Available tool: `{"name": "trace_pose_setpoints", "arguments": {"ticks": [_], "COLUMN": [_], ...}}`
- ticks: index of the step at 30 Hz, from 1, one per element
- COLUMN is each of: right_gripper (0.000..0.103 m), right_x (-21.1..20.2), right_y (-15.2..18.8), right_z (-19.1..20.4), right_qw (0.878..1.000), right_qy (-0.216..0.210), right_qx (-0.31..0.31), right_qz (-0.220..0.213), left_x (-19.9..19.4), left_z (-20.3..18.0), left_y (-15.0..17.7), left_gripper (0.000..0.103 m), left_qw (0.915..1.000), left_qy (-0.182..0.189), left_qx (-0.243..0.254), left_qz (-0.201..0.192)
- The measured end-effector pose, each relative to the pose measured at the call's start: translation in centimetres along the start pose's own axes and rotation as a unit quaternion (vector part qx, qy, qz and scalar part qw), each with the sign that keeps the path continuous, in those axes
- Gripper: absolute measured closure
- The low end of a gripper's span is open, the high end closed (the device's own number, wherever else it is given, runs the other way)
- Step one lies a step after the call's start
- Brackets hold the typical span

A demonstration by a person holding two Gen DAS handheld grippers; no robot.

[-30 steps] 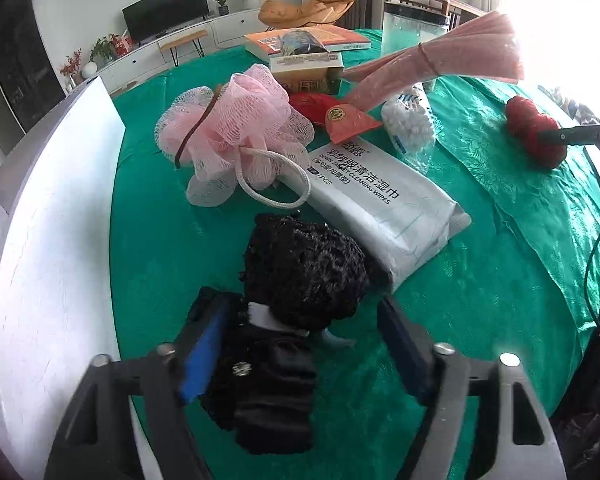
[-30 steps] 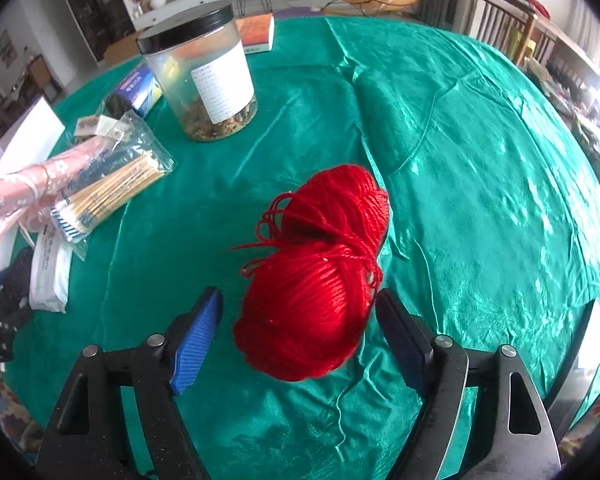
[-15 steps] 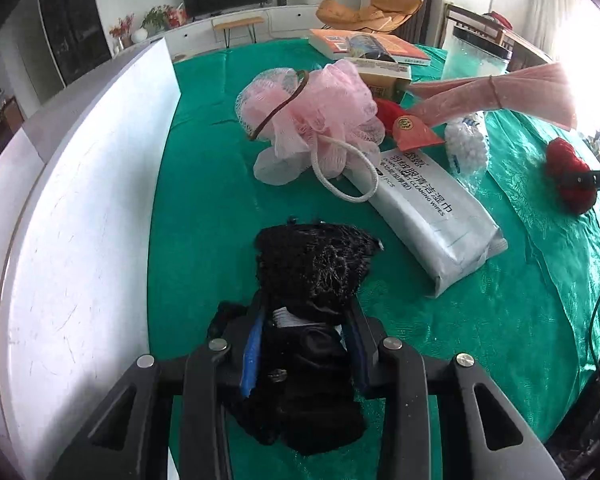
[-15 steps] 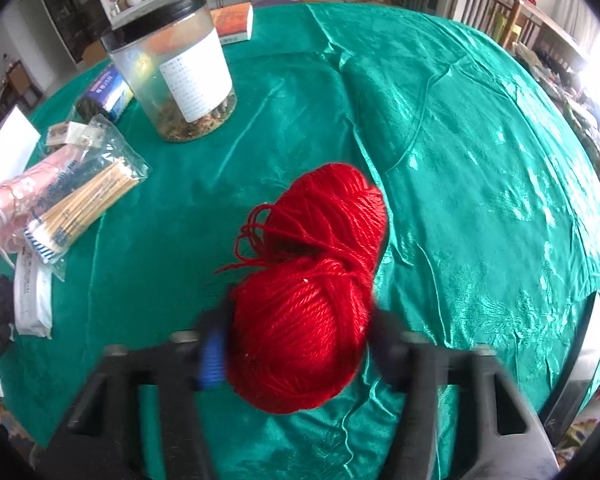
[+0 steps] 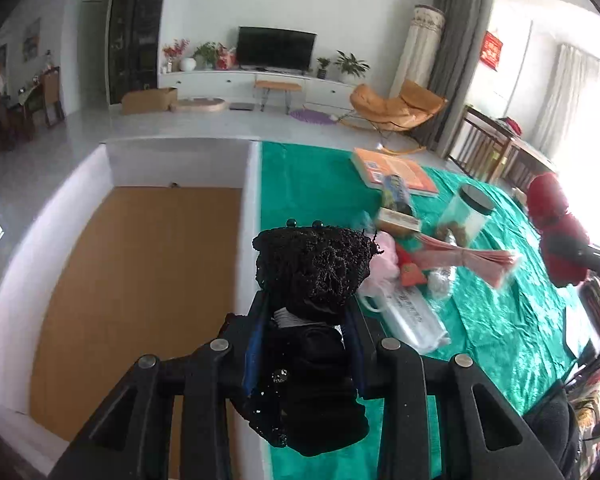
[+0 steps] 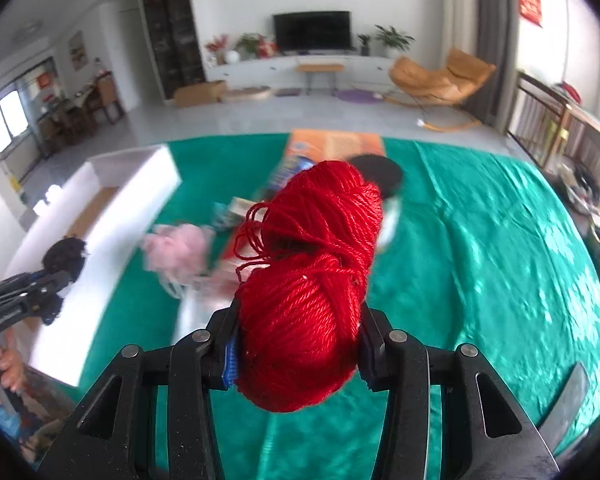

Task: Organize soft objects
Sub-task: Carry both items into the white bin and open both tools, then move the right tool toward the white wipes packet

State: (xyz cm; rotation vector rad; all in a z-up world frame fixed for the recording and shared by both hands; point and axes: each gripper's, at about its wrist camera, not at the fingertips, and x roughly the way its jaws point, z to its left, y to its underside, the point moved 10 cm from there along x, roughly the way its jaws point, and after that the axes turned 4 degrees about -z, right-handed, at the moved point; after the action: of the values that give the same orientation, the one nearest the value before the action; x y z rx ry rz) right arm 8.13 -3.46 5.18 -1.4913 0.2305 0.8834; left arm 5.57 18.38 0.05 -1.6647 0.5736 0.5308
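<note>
We note both tools have closed and lifted. Left tool (image 5: 306, 320), open around the black lace bundle (image 5: 314, 268) a second ago, now clamps it above the white box (image 5: 136, 280). Right tool (image 6: 298, 344) now squeezes the red yarn skein (image 6: 312, 280), raised off the table (image 6: 480, 240).

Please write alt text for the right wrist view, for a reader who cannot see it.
The right tongs are shut on a red yarn skein, held above a green tablecloth. At far left, the left tongs hold a black lacy item near a white box.
</note>
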Motion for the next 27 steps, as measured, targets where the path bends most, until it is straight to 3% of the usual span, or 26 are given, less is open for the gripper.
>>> {"name": "trace_pose_setpoints", "arguments": {"ticks": [3, 6, 8, 9, 10, 11, 14, 18, 21, 25, 27], "right_gripper": [0.056, 0.055, 0.053, 0.046, 0.031, 0.023, 0.021, 0.021, 0.021, 0.021, 0.021], "right_x": [0.9, 3.0, 4.8, 5.6, 6.4, 6.9, 7.3, 7.9, 8.8, 12.1, 12.2], "right_y": [-2.0, -2.6, -2.3, -2.0, -1.7, -1.4, -0.6, 0.9, 1.8, 3.1, 4.7], "right_z": [9.3, 18.3, 23.2, 25.1, 26.5, 27.1, 25.4, 18.3, 12.2, 1.9, -4.6], "right_qw": [0.995, 0.982, 0.972, 0.966, 0.959, 0.956, 0.96, 0.986, 0.996, 0.997, 0.991], "right_qy": [-0.098, -0.182, -0.228, -0.252, -0.274, -0.286, -0.274, -0.162, -0.083, -0.045, -0.001], "right_qx": [-0.025, -0.046, -0.051, -0.047, -0.038, -0.028, -0.02, -0.045, -0.039, 0.053, 0.125], "right_qz": [-0.003, 0.015, 0.034, 0.046, 0.059, 0.066, 0.052, 0.01, 0.003, 0.041, 0.041], "left_x": [-2.1, -3.3, -3.9, -4.1, -4.5, -4.8, -4.5, -2.8, -1.0, 1.2, 1.5], "left_z": [6.6, 12.5, 15.6, 16.4, 17.1, 17.3, 16.2, 10.5, 4.2, -4.1, -7.3], "left_y": [0.0, 1.1, 2.0, 2.3, 2.3, 2.3, 1.9, 1.3, 1.1, 1.7, 2.3], "left_gripper": [0.068, 0.064, 0.043, 0.018, 0.004, 0.003, 0.003, 0.003, 0.003, 0.003, 0.003], "left_qw": [0.9972, 0.9891, 0.9807, 0.9771, 0.974, 0.9721, 0.9757, 0.9876, 0.9951, 0.9982, 0.9973], "left_qy": [-0.073, -0.142, -0.188, -0.203, -0.214, -0.219, -0.201, -0.141, -0.084, -0.018, 0.009], "left_qx": [-0.015, -0.039, -0.055, -0.064, -0.073, -0.078, -0.075, -0.046, -0.006, 0.046, 0.067], "left_qz": [-0.008, -0.003, -0.001, -0.004, -0.014, -0.03, -0.044, -0.053, -0.052, -0.034, -0.028]}}
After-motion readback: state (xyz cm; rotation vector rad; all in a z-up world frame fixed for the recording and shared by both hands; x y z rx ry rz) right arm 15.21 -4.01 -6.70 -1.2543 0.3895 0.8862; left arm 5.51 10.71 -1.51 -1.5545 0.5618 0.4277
